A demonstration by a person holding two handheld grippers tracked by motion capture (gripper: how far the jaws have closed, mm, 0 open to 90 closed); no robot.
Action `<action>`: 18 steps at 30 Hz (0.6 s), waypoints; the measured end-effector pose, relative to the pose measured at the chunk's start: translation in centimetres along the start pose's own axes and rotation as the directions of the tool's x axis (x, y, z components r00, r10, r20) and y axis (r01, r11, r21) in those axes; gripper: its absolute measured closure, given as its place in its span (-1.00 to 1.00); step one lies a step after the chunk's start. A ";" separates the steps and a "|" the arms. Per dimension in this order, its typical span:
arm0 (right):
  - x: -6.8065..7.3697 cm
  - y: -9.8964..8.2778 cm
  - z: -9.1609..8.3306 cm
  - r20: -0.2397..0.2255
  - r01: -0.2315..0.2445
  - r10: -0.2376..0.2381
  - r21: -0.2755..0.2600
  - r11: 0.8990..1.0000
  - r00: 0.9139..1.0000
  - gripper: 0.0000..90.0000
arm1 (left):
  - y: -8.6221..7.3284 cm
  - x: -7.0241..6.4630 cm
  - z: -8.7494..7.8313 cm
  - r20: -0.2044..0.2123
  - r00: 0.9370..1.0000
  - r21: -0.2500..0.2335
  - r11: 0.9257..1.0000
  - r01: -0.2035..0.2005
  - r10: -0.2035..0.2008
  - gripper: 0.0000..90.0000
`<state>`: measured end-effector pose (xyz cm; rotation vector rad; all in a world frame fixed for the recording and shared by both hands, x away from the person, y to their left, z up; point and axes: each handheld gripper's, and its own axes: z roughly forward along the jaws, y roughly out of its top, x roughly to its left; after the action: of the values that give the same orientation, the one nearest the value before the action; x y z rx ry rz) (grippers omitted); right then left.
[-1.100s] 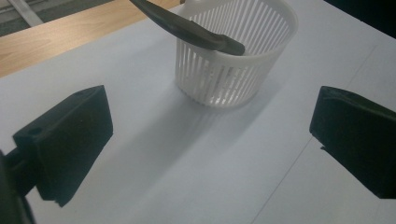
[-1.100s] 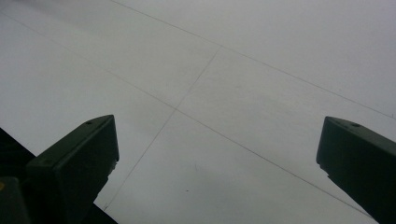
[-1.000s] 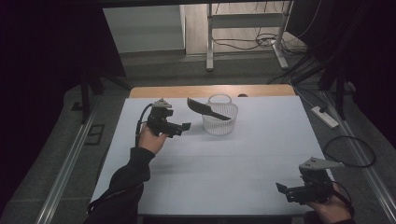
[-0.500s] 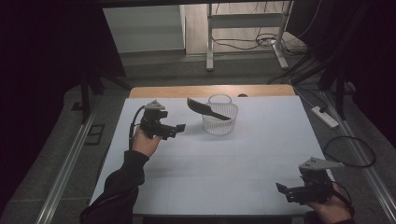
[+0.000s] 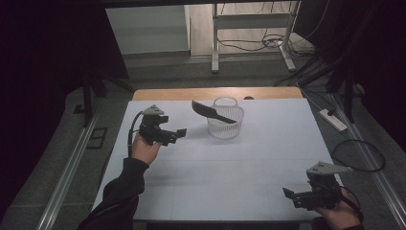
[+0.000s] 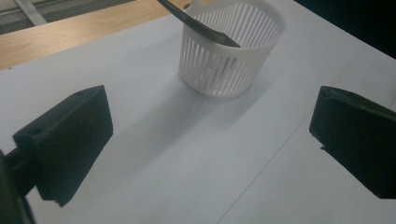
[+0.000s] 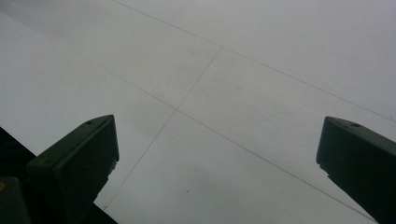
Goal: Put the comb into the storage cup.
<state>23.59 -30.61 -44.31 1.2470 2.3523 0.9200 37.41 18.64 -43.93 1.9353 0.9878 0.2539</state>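
Basket (image 5: 225, 120) of white slotted plastic stands upright toward the far side of the white counter (image 5: 230, 182), a black spatula (image 5: 210, 111) leaning in it with its blade over the rim; no writing can be read. Left claw (image 5: 181, 132), near the basket's left, points at it, released and empty. Right claw (image 5: 287, 194), well apart at the near right corner, is released too.
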 end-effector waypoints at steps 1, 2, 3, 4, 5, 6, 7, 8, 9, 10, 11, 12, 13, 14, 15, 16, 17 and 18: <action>0.0 0.0 0.0 -0.001 0.000 0.000 0.000 1.000 1.000 -1.00 | -0.1 0.0 0.0 0.001 1.000 -0.001 1.000 0.003 -0.003 -1.00; 0.0 0.0 0.0 0.000 0.001 -0.001 0.000 1.000 1.000 -1.00 | -0.2 0.0 -0.1 0.002 1.000 -0.002 1.000 0.008 -0.008 -1.00; 0.0 0.0 0.0 0.000 0.001 -0.001 0.000 1.000 1.000 -1.00 | -0.2 -0.1 -0.2 0.003 1.000 -0.004 1.000 0.012 -0.012 -1.00; 0.0 0.0 0.0 -0.001 0.002 -0.002 -0.001 1.000 1.000 -1.00 | -0.3 0.0 -0.2 0.005 1.000 -0.002 1.000 0.011 -0.011 -1.00; 0.0 0.0 0.0 -0.001 0.002 -0.002 -0.001 1.000 1.000 -1.00 | -0.3 -0.1 -0.3 0.003 1.000 -0.003 1.000 0.010 -0.010 -1.00; 0.0 0.0 0.0 -0.001 0.002 -0.002 -0.001 1.000 1.000 -1.00 | -0.4 -0.1 -0.4 0.000 1.000 -0.004 1.000 0.008 -0.008 -1.00; 0.0 0.0 0.0 -0.001 0.002 -0.002 -0.002 1.000 1.000 -1.00 | -0.4 -0.2 -0.5 -0.002 1.000 -0.002 1.000 0.004 -0.004 -1.00; 0.0 0.0 0.0 -0.001 0.002 -0.002 -0.003 1.000 1.000 -1.00 | -0.4 -0.2 -0.6 -0.004 1.000 -0.004 1.000 0.001 -0.001 -1.00; 0.0 0.0 0.0 -0.001 0.002 -0.002 -0.003 1.000 1.000 -1.00 | -0.5 -0.2 -0.7 -0.003 1.000 -0.006 1.000 -0.002 0.002 -1.00; 0.0 0.0 0.0 -0.002 0.002 -0.002 -0.004 1.000 1.000 -1.00 | -0.5 -0.3 -0.8 -0.001 1.000 -0.005 1.000 -0.002 0.002 -1.00; 0.0 0.0 0.0 -0.002 0.002 -0.002 -0.004 1.000 1.000 -1.00 | -0.6 -0.3 -0.8 0.001 1.000 -0.002 1.000 -0.002 0.002 -1.00; 0.0 0.0 0.0 -0.003 0.002 -0.002 -0.005 1.000 1.000 -1.00 | -0.6 -0.3 -0.9 0.003 1.000 -0.006 1.000 -0.007 0.007 -1.00; 0.0 0.0 0.0 -0.004 0.003 -0.003 -0.005 1.000 1.000 -1.00 | -0.7 -0.3 -0.9 0.009 1.000 -0.007 1.000 -0.011 0.011 -1.00; 0.0 0.0 0.0 -0.004 0.003 -0.003 -0.005 1.000 1.000 -1.00 | -0.8 -0.3 -0.9 0.024 1.000 -0.008 1.000 -0.013 0.013 -0.99; 0.0 0.0 0.0 -0.004 0.004 -0.004 -0.004 1.000 1.000 -1.00 | -0.9 -0.3 -0.9 0.031 0.999 -0.008 1.000 -0.014 0.015 -1.00; 0.0 0.0 0.0 -0.005 0.005 -0.005 -0.004 1.000 1.000 -1.00 | -1.0 -0.4 -0.9 0.035 0.999 -0.009 1.000 -0.014 0.014 -1.00; 0.0 0.0 0.0 -0.005 0.005 -0.005 -0.004 1.000 1.000 -1.00 | -1.1 -0.4 -0.9 0.038 0.999 -0.009 1.000 -0.016 0.017 -1.00; 0.0 0.0 0.0 -0.006 0.004 -0.004 -0.004 1.000 1.000 -1.00 | -1.2 -0.4 -1.0 0.038 0.999 -0.009 1.000 -0.016 0.017 -1.00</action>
<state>23.55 -30.60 -44.30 1.2386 2.3553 0.9276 36.01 19.26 -44.24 1.9343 0.9444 0.2293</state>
